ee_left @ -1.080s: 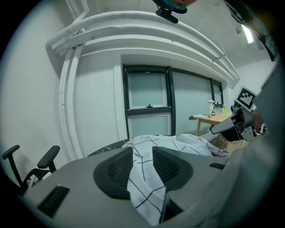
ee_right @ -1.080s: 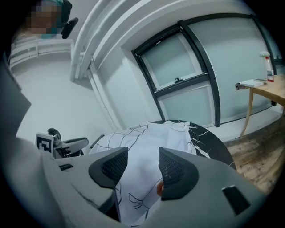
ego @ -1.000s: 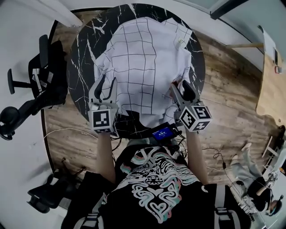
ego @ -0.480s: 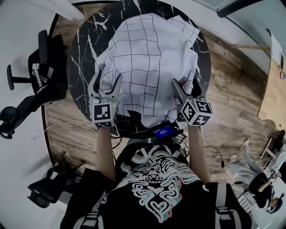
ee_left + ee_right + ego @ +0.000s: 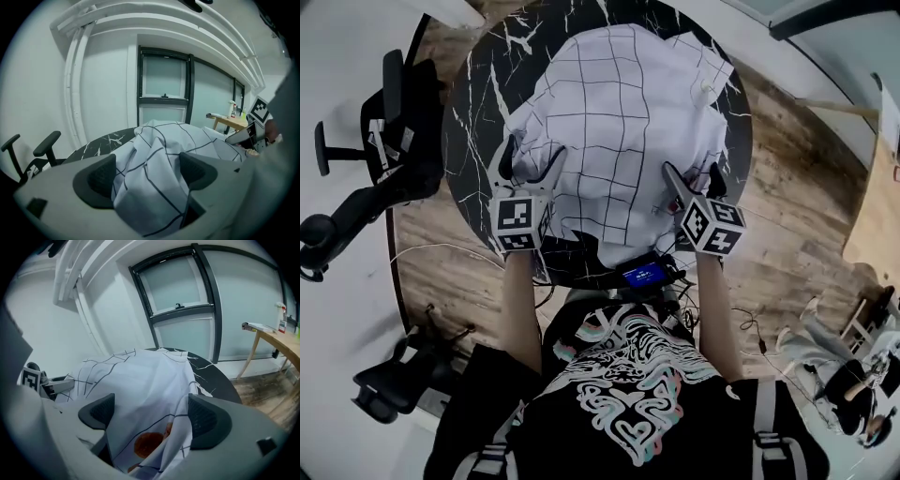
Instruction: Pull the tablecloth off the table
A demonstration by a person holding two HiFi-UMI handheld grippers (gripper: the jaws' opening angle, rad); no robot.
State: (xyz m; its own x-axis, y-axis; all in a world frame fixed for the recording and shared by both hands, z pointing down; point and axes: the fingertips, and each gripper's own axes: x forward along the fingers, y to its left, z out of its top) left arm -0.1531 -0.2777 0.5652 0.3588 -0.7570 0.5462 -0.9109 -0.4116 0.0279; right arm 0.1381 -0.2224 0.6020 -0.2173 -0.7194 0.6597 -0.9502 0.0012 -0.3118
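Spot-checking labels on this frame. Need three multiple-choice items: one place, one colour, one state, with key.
1. Where is the tablecloth?
A. on the floor
B. bunched on the round table
C. over a chair

2. What colour is the table top?
A. black with white veins
B. plain white
C. light wood

3. How do the fingers of the left gripper and the right gripper stand?
A. both shut, empty
B. one shut, one apart
C. both apart, cloth between them

Key:
1 B, the head view shows it heaped on the top.
2 A, dark marble shows around the cloth.
3 C, both gripper views show fingers that have just been opening, with loose folds between.
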